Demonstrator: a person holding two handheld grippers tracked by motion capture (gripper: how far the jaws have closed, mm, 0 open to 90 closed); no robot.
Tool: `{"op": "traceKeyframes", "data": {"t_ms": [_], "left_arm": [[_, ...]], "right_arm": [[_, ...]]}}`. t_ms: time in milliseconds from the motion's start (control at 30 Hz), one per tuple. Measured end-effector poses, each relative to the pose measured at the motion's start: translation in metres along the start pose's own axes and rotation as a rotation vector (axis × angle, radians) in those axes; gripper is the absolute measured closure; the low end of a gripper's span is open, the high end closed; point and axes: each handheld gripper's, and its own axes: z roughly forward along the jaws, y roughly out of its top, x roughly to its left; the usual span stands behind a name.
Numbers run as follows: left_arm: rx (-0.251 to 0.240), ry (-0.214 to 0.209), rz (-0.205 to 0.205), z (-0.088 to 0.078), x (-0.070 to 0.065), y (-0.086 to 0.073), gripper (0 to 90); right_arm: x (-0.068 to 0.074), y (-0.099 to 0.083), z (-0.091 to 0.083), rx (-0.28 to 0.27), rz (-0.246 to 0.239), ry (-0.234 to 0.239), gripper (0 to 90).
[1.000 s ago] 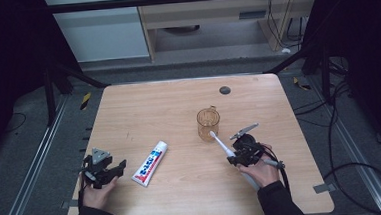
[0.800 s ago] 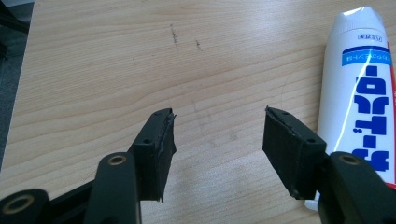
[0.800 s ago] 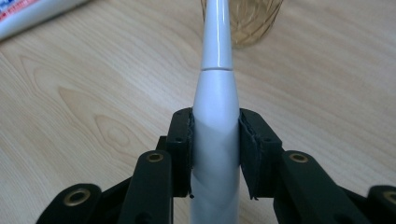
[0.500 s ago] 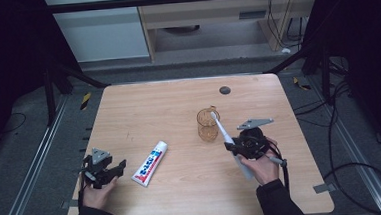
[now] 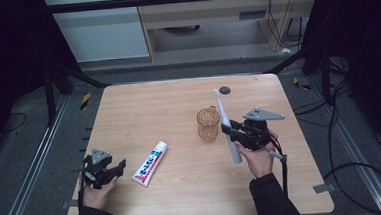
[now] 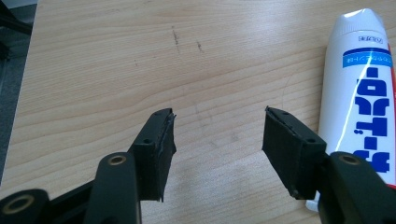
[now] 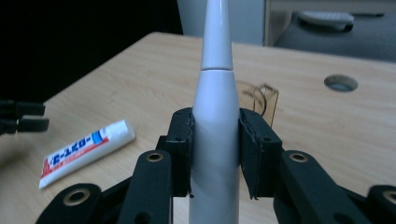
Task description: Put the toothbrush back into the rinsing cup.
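Observation:
My right gripper is shut on a white electric toothbrush, held above the table with its head tilted up and away, just right of a clear amber cup. The pads press on the handle's thick part. A white toothpaste tube with blue and red print lies flat on the table at centre left. My left gripper rests low at the front left corner, open, nothing between its fingers, the tube just to its right.
The wooden table has a round cable hole near its far edge. Metal frame rails and cables run along the floor on both sides. A desk stands beyond the far edge.
My right gripper has lifted the toothbrush off the table and tipped it from lying slanted to nearly upright beside the cup. The left gripper has kept still.

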Motion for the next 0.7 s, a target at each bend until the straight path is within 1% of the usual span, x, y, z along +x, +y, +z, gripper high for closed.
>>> {"op": "traceKeyframes", "data": {"t_ms": [33, 67, 167, 200, 233, 400, 600, 700], "left_arm": [[0.0, 0.0, 0.0, 0.0, 0.0, 0.0, 42.8], [0.0, 0.001, 0.0, 0.0, 0.0, 0.0, 42.8], [-0.003, 0.001, -0.004, 0.0, 0.0, 0.0, 42.7], [-0.003, 0.001, -0.004, 0.0, 0.0, 0.0, 42.7], [-0.004, 0.001, -0.004, 0.0, 0.0, 0.0, 42.7], [-0.004, 0.0, -0.005, 0.0, 0.0, 0.0, 42.7], [-0.008, 0.0, -0.009, 0.0, 0.001, 0.0, 42.7], [-0.008, 0.0, -0.009, 0.0, 0.001, 0.0, 42.7]], "right_arm": [[0.0, 0.0, 0.0, 0.0, 0.0, 0.0, 67.2], [-0.001, 0.003, 0.0, -0.039, 0.007, -0.003, 67.2], [-0.001, 0.008, 0.002, -0.09, 0.015, -0.02, 67.2], [-0.001, 0.008, 0.002, -0.09, 0.015, -0.02, 67.2], [-0.002, 0.01, 0.004, -0.118, 0.016, -0.034, 67.2], [-0.005, 0.014, 0.01, -0.158, 0.039, -0.025, 67.2], [-0.009, 0.024, 0.018, -0.212, 0.061, -0.051, 67.2], [-0.01, 0.028, 0.022, -0.238, 0.062, -0.071, 67.2]]}}
